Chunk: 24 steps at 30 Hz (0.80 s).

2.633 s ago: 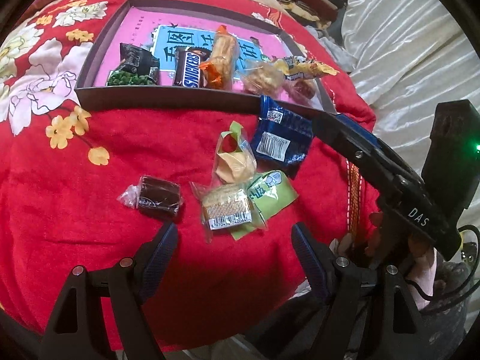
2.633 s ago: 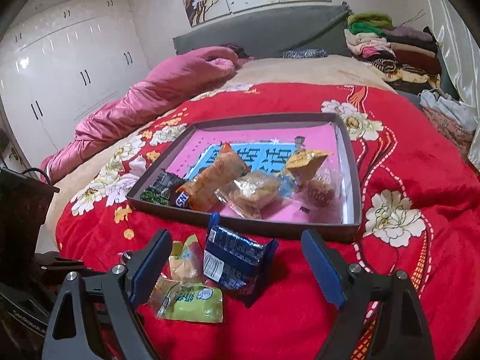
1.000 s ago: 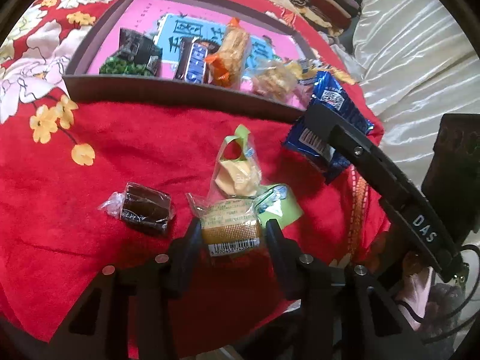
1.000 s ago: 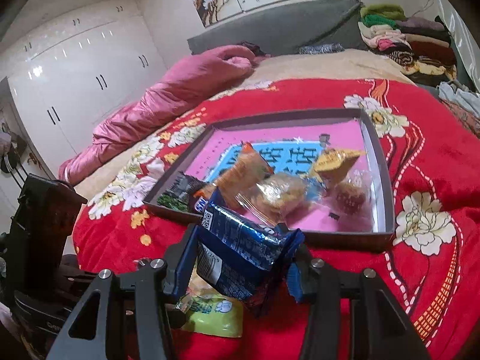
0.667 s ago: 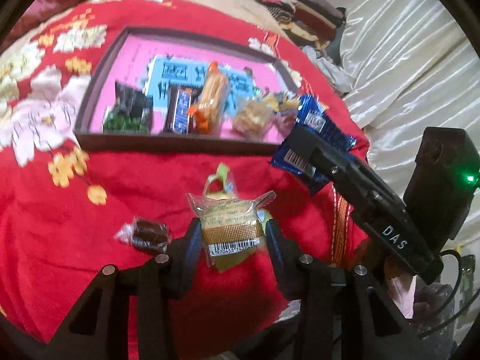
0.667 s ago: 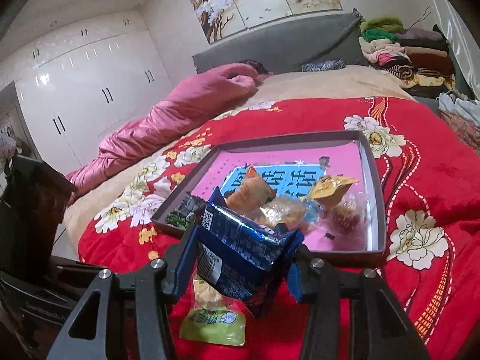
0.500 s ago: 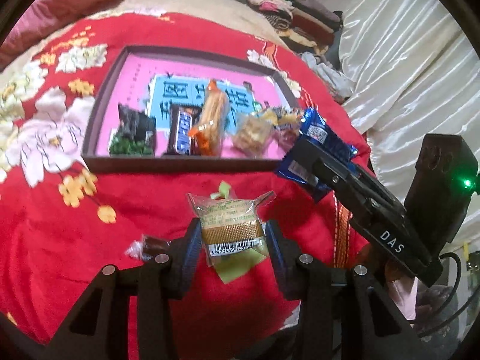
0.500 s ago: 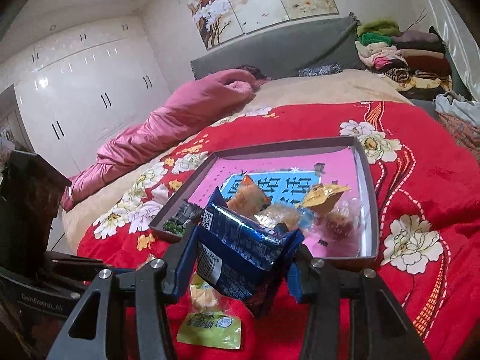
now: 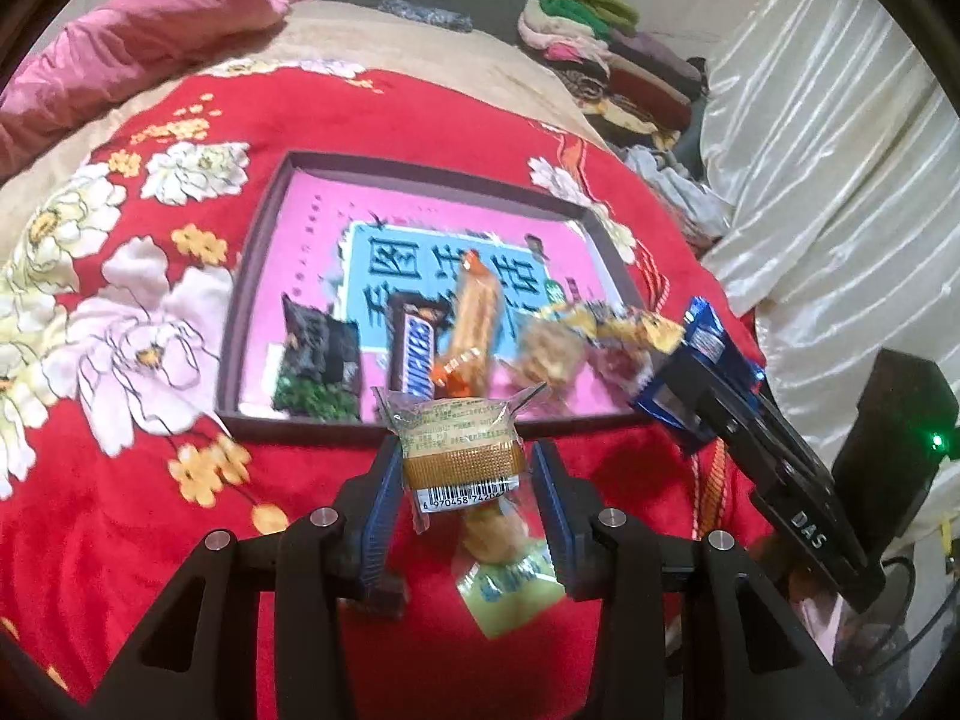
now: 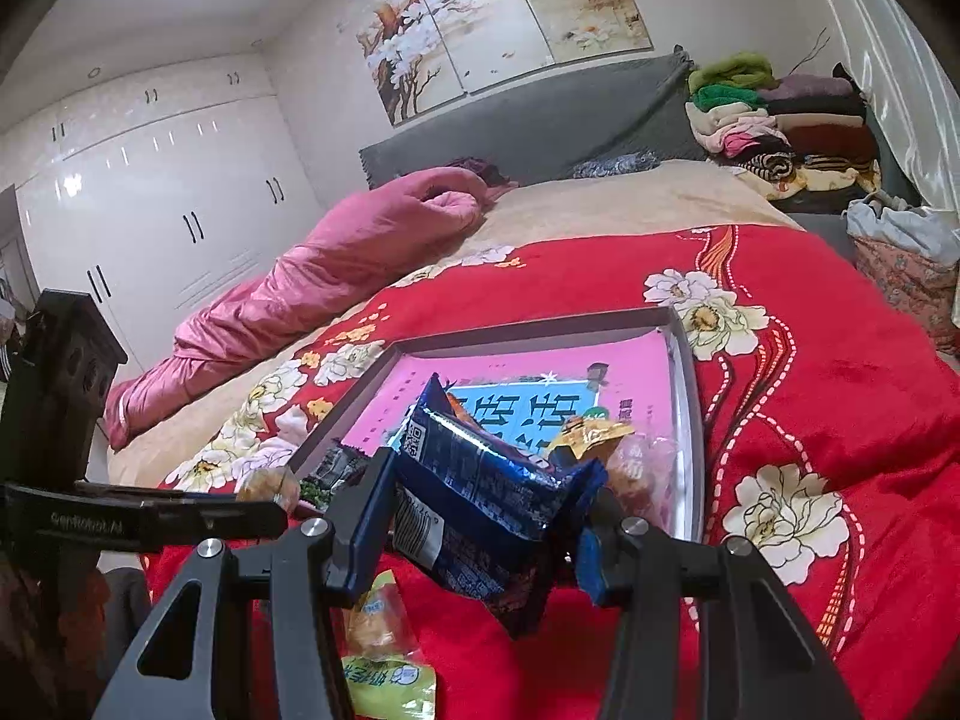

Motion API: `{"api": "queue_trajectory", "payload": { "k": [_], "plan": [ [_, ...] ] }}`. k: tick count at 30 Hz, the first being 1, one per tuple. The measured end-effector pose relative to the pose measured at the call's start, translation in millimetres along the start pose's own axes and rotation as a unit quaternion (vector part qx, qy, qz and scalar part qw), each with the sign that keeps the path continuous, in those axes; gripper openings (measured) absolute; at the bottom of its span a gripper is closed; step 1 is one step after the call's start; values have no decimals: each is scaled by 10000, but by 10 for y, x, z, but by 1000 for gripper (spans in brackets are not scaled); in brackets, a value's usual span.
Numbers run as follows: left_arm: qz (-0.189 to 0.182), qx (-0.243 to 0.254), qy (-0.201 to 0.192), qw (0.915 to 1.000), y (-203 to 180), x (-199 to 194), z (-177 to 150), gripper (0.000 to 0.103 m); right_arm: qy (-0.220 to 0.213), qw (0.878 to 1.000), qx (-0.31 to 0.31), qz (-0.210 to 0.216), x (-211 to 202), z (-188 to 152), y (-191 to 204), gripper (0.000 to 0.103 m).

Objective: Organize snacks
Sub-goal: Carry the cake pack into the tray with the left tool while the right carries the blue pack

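Risk sits first with the left gripper (image 9: 462, 480): its pads clamp a clear-wrapped cake (image 9: 459, 447) by the sides, low on the packet, with the film ends sticking out above and below. That slick wrapper could slide out on the way to the tray (image 9: 252, 276), or the cake could crumble if squeezed harder. It hangs above the tray's near edge, over a yellow-green packet (image 9: 510, 576) lying on the blanket (image 9: 120, 510); a drop here would land it back among the loose snacks.

To the right, the right gripper (image 10: 480, 516) is closed on a blue packet (image 10: 480, 498), crumpled and tilted between the jaws, near the tray's near right corner. The puffy bag may twist free, or crush what is inside. Both grippers head for the same crowded front row of the tray, where a dark green packet (image 9: 318, 360), a Snickers bar (image 9: 414, 348), an orange stick pack (image 9: 474, 318) and clear cookie bags (image 9: 552, 354) already lie, so a collision or a knocked snack seems possible.

The surface is a soft red flowered blanket on a bed, so the tray could rock under a push. Left of it lie a pink quilt (image 10: 312, 282) and white wardrobes (image 10: 150, 192); behind, a grey headboard (image 10: 540, 120) with a painting (image 10: 498, 18); right, folded clothes (image 10: 780, 114) and a pale curtain (image 9: 840, 180).
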<state>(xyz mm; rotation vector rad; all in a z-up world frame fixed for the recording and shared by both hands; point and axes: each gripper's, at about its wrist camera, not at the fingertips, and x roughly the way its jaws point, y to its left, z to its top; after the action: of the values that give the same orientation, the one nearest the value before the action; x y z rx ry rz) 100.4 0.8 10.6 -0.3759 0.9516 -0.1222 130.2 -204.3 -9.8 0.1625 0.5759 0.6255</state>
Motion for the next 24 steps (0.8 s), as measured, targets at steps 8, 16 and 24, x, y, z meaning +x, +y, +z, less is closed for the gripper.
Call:
{"api": "queue_trajectory", "payload": {
  "k": [8,16,24],
  "plan": [
    [198,-67,-126,9997,107,36,113,44,4,10000,-54,-14,39,26,-6,51],
    [273,-65,-181,9994,144,88,199,44,40,9998,-160,-59,107,44,4,51],
    [293,-52,-116,9995,137,182,203,44,94,9998,-119,-116,179,56,-53,51]
  ]
}}
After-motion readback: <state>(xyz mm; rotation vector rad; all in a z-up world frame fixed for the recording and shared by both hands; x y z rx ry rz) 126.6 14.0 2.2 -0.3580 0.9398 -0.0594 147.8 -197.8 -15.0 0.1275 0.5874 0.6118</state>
